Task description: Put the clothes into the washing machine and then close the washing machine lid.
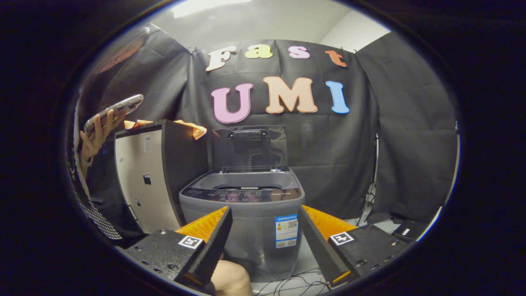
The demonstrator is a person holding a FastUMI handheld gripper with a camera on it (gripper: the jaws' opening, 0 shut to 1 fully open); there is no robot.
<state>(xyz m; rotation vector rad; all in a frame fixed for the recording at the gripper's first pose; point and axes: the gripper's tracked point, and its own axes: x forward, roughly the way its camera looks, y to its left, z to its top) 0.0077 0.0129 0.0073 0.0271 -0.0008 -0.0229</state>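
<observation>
Tool (265, 230) agape before open-lidded washing machine (242, 213)

Black gripper (265, 242) body with screws, square coded tags, checked sleeve (96, 218)

You can read no word or number here. The sticker (286, 231) on the front of the washing machine (246, 230) is too small to make out, and the square black-and-white markers (190, 241) on the gripper (265, 230) carry patterns, not letters.
</observation>
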